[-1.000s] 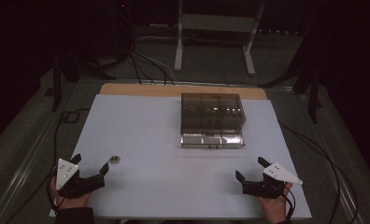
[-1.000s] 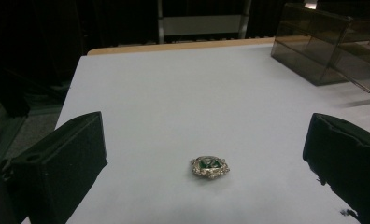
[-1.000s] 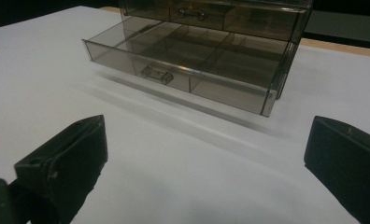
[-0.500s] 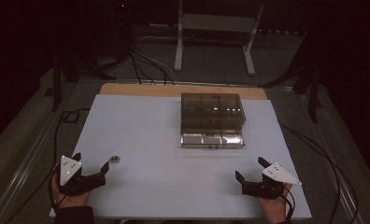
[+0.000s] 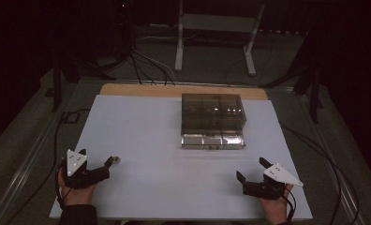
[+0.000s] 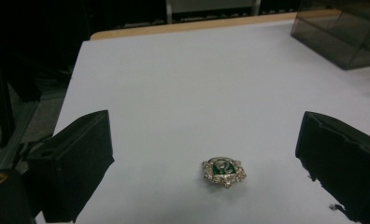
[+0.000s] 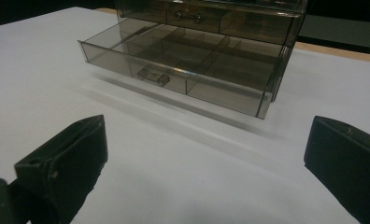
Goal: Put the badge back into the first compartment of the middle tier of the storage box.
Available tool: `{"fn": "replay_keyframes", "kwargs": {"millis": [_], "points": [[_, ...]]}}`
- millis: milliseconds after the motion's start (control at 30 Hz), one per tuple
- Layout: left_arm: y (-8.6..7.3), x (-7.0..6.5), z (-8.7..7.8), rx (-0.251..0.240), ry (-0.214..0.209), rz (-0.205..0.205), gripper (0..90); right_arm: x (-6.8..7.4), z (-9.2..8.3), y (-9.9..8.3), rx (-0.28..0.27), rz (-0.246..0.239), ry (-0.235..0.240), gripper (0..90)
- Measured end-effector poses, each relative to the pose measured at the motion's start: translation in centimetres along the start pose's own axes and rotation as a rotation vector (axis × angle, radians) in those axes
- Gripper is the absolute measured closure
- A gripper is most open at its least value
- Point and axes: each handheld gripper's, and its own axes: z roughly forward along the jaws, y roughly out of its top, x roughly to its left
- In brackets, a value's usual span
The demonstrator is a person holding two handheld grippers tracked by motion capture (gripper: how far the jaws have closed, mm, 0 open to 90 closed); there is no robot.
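- The left gripper [image 5: 100,165] is held low over the near left part of the table [image 5: 141,126], its two black jaws spread wide apart with nothing between their pads.
- In the left gripper view the same gripper [image 6: 206,158] is seen from behind, and a ring [image 6: 224,171] lies on the white surface between and just ahead of the jaws, touching neither.
- The right gripper [image 5: 251,170] is held at the near right part of the table, jaws likewise wide apart and empty; in the right gripper view [image 7: 206,154] only bare white surface lies between them.
- One ring is counted: a silver-coloured, ornate setting with small pale stones around a green centre. In the high view it [image 5: 116,160] sits just beyond the left gripper's tips, near the table's left edge.
- One box [image 5: 213,114] of smoky clear plastic stands at the middle right of the table, well apart from the ring.
- Its bottom drawer [image 7: 174,58] is pulled out toward the person; it is split by dividers into compartments, and a small handle is seen on its front.
- Above it, a shut drawer with a knob [image 7: 188,17] is seen.
- Two hands are counted, the left hand [image 5: 76,192] and the right hand [image 5: 275,206], one behind each gripper.
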Motion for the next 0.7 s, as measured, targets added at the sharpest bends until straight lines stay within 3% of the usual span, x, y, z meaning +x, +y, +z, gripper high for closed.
{"fn": "replay_keyframes", "kwargs": {"millis": [200, 500, 700], "points": [[-0.1, 0.1, 0.5, 0.020, 0.009, 0.003, 7.0, 0.0, 0.0, 0.0, -0.001, 0.002, -0.001, 0.0], [-0.6, 0.3, 1.5, 0.093, -0.006, -0.025, 15.0, -0.1, 0.0, 0.0, -0.002, 0.003, -0.002, 0.0], [-0.6, 0.0, 3.0, 0.157, 0.016, -0.041, 18.0, -0.1, 0.1, 0.0, 0.001, 0.005, -0.006, 0.0]]}}
